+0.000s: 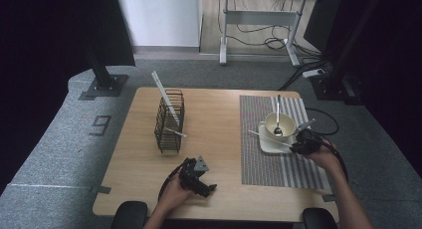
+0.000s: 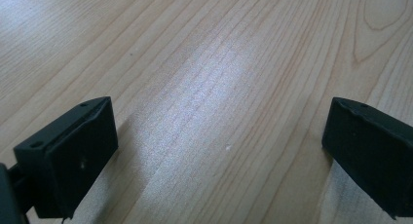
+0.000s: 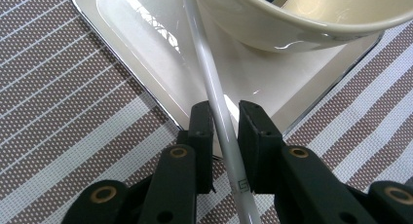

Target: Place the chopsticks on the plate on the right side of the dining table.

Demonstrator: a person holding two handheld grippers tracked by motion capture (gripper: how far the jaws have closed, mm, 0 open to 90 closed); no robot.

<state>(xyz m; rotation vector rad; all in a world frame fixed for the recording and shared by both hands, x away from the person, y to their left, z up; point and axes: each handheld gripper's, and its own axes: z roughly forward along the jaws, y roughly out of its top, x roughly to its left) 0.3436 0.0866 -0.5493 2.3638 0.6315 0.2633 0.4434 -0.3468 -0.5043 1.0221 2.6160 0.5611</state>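
Observation:
My right gripper (image 1: 300, 145) (image 3: 225, 112) is shut on a thin white stick (image 1: 268, 138) (image 3: 209, 83), held near its end. The stick runs across a square white plate (image 1: 266, 148) (image 3: 146, 48) and passes beside a cream bowl (image 1: 286, 124) (image 3: 311, 19) that stands on the plate. A metal spoon (image 1: 277, 120) rests in the bowl. A second pale stick (image 1: 304, 125) pokes out by the bowl's right side. My left gripper (image 1: 203, 185) (image 2: 219, 146) lies low over bare wood near the table's front edge, jaws wide apart, nothing between them.
A black wire basket (image 1: 169, 123) stands left of centre with a long white stick (image 1: 163, 94) leaning out of it. The plate sits on a striped placemat (image 1: 263, 169) (image 3: 63, 112). A desk and cables are on the floor beyond the table.

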